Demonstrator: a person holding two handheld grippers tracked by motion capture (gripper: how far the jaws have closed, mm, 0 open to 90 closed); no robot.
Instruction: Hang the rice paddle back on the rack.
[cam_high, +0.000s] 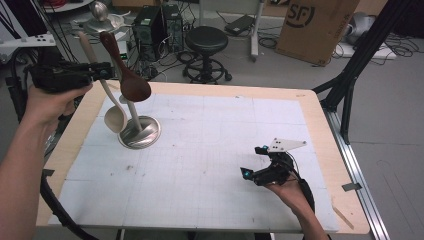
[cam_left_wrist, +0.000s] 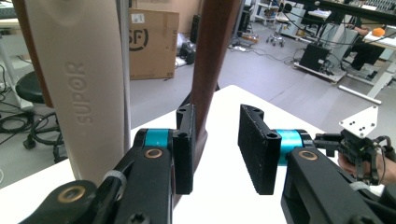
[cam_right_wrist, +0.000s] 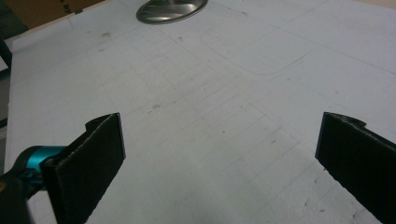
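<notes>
A dark brown wooden spoon (cam_high: 135, 86) and a cream plastic spoon (cam_high: 115, 119) hang bowl-down beside a thin post on a round metal base (cam_high: 140, 132) at the mat's far left. My left gripper (cam_high: 105, 71) is level with their handles, coming in from the left. In the left gripper view the brown handle (cam_left_wrist: 212, 60) stands between the jaws of the left gripper (cam_left_wrist: 217, 149); it lies against the left pad, with a gap to the right pad. The cream handle (cam_left_wrist: 79, 84) is outside the jaws. My right gripper (cam_high: 252, 161) rests open over the mat at the near right, nothing between its pads (cam_right_wrist: 93, 158).
A white gridded mat (cam_high: 210, 150) covers the wooden table (cam_high: 320, 125). Beyond the far edge stand a black stool (cam_high: 206, 40), computer towers (cam_high: 155, 25) and a cardboard box (cam_high: 315, 25). A black tripod leg (cam_high: 350, 75) rises at the right.
</notes>
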